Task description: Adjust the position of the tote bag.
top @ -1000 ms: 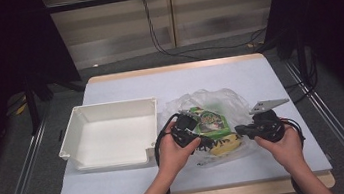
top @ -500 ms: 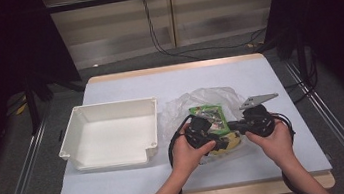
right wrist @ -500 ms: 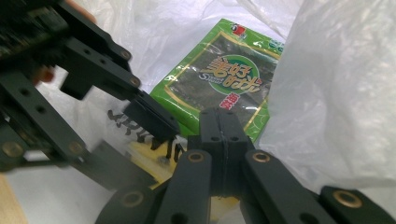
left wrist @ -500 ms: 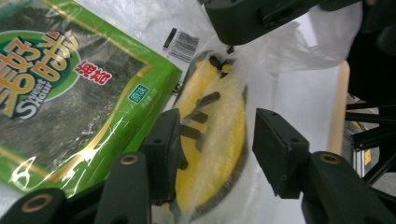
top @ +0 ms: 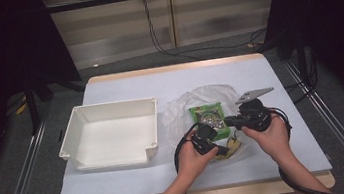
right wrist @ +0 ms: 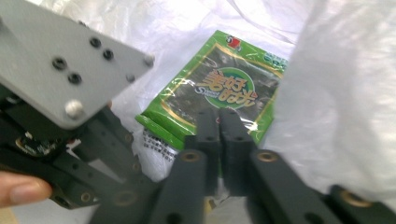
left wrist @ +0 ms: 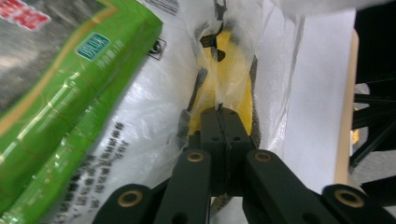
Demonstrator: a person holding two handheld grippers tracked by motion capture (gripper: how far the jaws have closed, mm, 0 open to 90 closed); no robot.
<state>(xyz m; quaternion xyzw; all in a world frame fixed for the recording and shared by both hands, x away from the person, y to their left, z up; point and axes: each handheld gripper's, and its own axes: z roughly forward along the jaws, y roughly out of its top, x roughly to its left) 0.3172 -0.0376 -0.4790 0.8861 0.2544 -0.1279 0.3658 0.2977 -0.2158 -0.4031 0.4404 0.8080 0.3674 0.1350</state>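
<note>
A clear plastic bag lies right of the table's middle, holding a green snack packet and a yellow item. My left gripper is at the bag's near edge. In the left gripper view it has just closed, and its jaws pinch the bag's film over the yellow item, with the green packet to the left. My right gripper points left at the packet. Its jaws have just been opening to a narrow slit, nothing seen between them, above the packet.
An empty white bin stands on the left half of the pale table. The left gripper's grey plate is close beside my right jaws. Dark frame rails run along both sides of the table.
Both hands have drawn together over the bag. The left gripper has sunk toward the bag's near edge by the yellow item. The right gripper has moved left toward the green packet.
</note>
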